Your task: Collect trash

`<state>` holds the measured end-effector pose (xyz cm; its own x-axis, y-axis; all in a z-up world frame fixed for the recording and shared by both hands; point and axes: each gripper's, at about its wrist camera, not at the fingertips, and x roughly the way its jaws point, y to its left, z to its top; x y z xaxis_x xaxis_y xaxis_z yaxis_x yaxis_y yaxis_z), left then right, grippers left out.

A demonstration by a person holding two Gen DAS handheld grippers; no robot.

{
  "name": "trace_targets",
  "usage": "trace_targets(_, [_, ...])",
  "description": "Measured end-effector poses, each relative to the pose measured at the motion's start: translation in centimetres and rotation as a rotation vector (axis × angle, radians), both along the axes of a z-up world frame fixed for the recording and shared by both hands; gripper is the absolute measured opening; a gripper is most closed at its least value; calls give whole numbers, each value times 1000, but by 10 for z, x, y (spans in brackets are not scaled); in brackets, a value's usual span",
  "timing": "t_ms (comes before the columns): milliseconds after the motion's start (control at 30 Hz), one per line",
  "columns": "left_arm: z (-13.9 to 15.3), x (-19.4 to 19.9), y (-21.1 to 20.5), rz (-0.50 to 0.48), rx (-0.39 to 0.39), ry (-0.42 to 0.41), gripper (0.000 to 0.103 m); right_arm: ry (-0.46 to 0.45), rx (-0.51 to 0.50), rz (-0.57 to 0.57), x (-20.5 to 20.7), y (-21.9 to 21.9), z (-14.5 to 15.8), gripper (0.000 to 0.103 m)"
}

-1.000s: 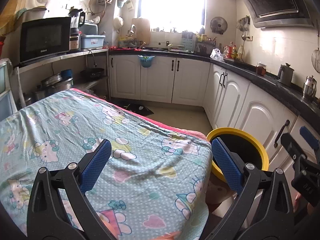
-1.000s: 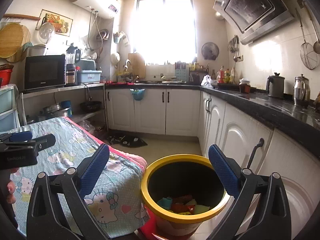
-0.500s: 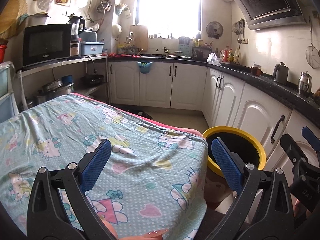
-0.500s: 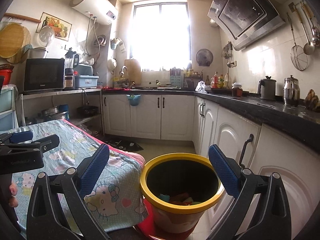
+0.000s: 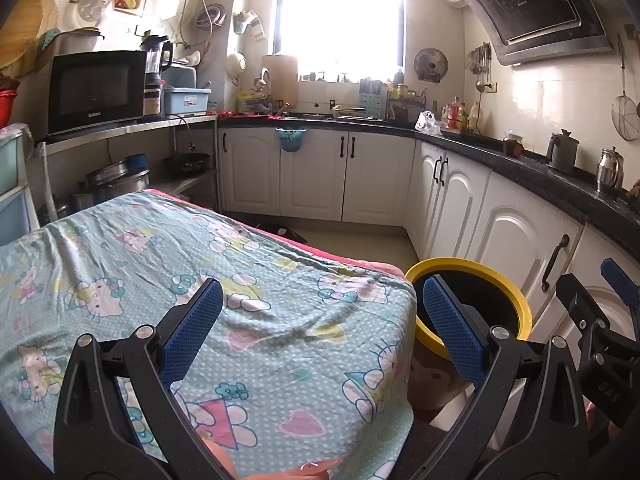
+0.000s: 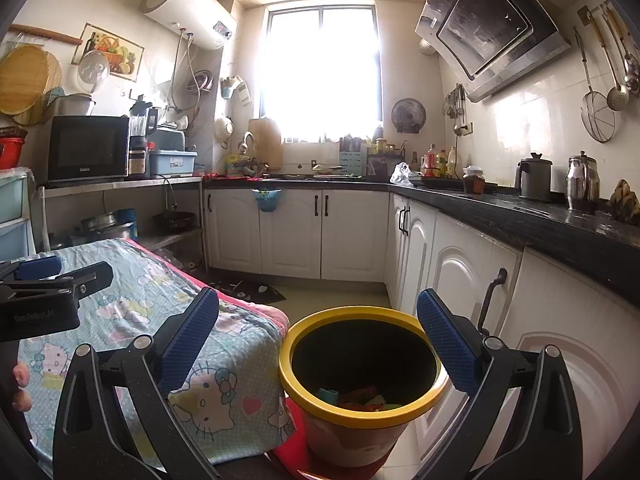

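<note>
I see both jaws spread wide and empty: left gripper (image 5: 318,326) over the table (image 5: 120,280), right gripper (image 6: 318,336) above the bin (image 6: 360,400) holding trash (image 6: 356,396).

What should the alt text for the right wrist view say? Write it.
An open, empty right claw hangs above a yellow-rimmed trash bin holding colourful scraps, beside a cartoon-print cloth covered table in a kitchen.
</note>
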<state>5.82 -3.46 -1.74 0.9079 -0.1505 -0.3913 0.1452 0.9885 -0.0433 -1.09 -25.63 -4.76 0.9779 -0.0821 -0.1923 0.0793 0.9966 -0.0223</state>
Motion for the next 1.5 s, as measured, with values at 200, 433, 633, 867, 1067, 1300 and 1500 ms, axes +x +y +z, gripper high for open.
trace_targets(200, [2,1,0,5,0,-1,92,0,0,-4,0,0,0,97])
trace_targets(433, [2,0,1,4,-2,-4,92,0,0,-4,-1,1,0,97])
trace_targets(633, [2,1,0,4,-1,-3,92,-1,1,-5,-1,1,-1,97])
trace_targets(867, [3,-1,0,6,-1,-7,92,-3,1,-5,-1,2,-1,97])
trace_targets(1067, [4,-1,0,6,0,-7,92,-4,1,-5,-2,2,-1,97])
trace_targets(1300, [4,-1,0,6,0,-8,92,-3,1,-6,-2,3,-1,97])
trace_targets(1500, [4,-2,0,6,0,-8,92,-3,1,-7,-3,4,-2,97])
